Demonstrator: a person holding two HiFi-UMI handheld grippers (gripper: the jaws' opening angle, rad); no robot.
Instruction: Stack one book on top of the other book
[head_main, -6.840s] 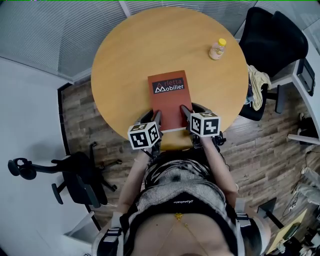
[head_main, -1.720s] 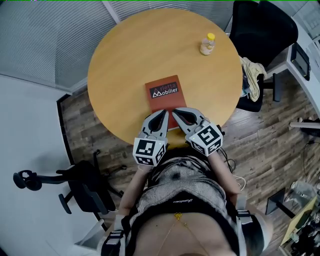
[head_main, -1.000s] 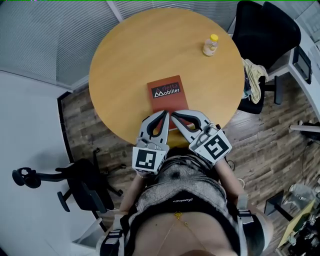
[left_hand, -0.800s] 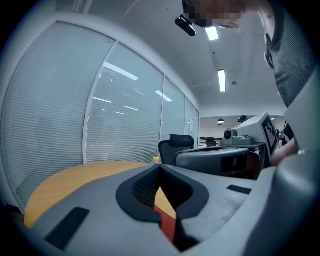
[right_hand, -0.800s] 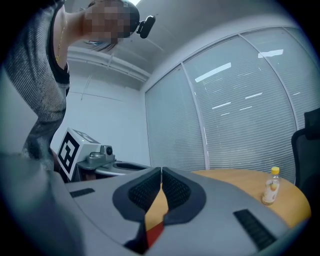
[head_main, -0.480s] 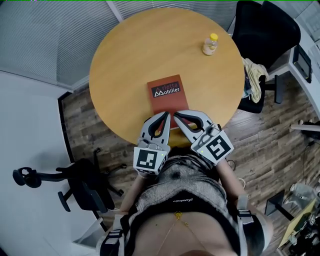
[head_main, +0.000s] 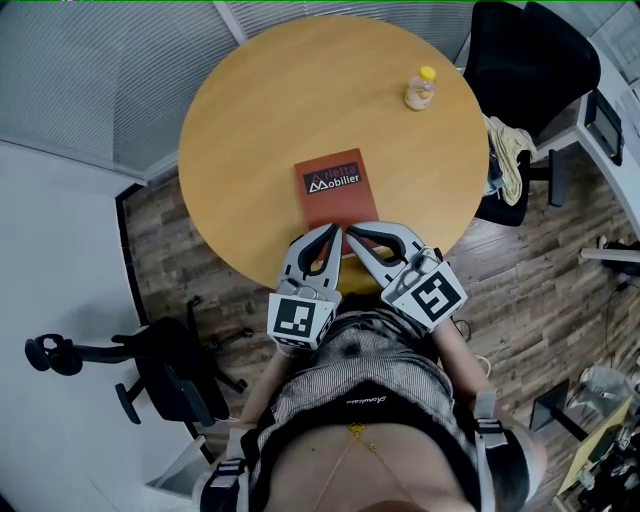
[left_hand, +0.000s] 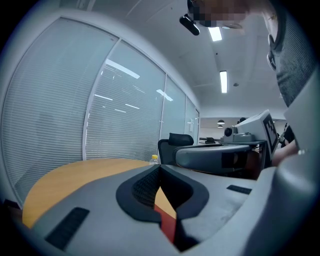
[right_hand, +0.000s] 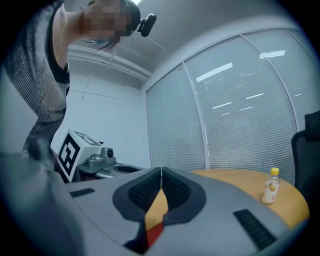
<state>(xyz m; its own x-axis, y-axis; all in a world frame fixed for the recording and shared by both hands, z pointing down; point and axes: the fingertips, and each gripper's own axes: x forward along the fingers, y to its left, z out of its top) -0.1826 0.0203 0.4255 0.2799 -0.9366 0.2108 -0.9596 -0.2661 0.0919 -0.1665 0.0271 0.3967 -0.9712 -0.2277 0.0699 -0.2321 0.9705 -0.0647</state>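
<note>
A red book with a dark title band lies flat on the round wooden table, near its front edge. Only one cover shows; whether a second book lies under it I cannot tell. My left gripper and right gripper hover over the book's near end, tips almost meeting. Both are shut with nothing between the pads. In the left gripper view the left gripper has a red sliver of the book below it. The right gripper likewise shows the book beneath.
A small yellow-capped bottle stands at the table's far right. A black office chair with a cloth over its arm is behind on the right. Another black chair stands on the floor at the lower left.
Since the earliest frame both grippers have drawn back from the book's sides to its near end, tips turned together. Over the last second nothing has visibly moved.
</note>
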